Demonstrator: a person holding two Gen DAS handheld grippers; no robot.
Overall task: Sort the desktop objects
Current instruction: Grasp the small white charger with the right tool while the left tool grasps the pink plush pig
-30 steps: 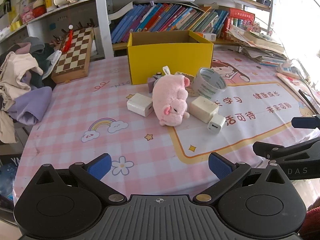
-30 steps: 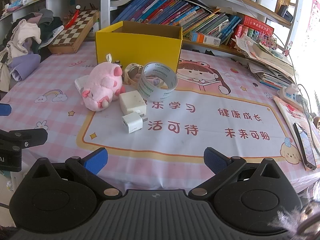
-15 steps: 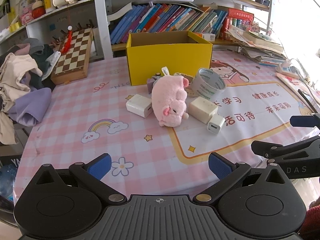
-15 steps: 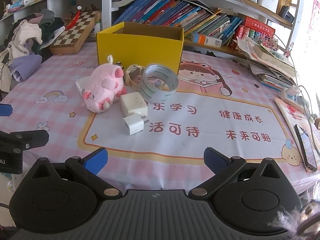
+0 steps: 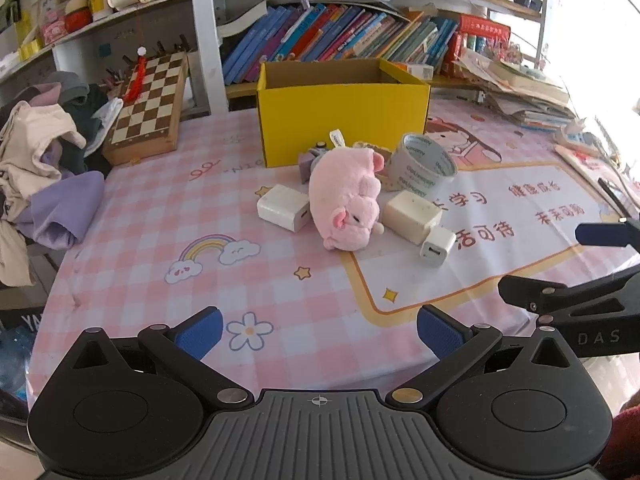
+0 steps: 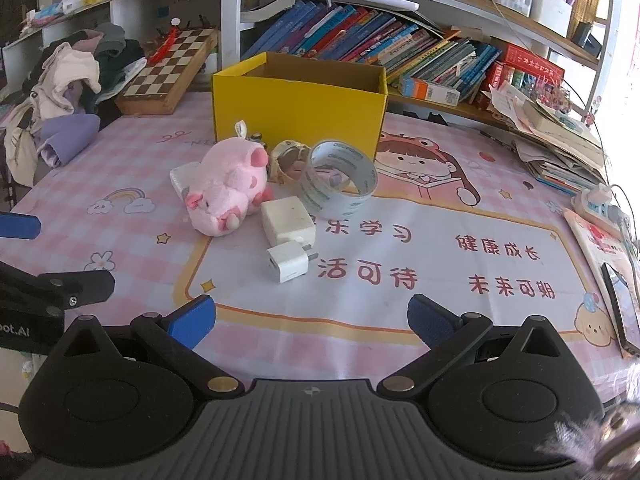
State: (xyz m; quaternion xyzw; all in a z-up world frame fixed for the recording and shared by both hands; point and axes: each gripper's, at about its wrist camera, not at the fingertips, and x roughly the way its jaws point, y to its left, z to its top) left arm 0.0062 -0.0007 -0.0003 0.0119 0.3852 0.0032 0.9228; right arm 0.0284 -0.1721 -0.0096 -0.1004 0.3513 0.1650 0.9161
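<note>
ahead of the left claw (image 5: 320,326) the plush pig (image 5: 346,198) lies on the table (image 5: 160,208), one charger (image 5: 283,207) touching its left, two chargers (image 5: 413,217) at its right. the tape roll (image 5: 422,168) and open box (image 5: 342,110) sit behind them.

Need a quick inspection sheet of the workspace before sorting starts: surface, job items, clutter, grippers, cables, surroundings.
Surface: table with pink checked cloth and printed mat.
Job's things: pink plush pig lying among three white chargers; tape roll on edge, smaller patterned roll behind it; yellow box open, contents not visible.
Clutter: chessboard, clothes pile, phone.
Grippers: left gripper and right gripper open, empty, short of the items.
Cables: power strip with cords, right edge.
Surroundings: bookshelves, paper stacks.
</note>
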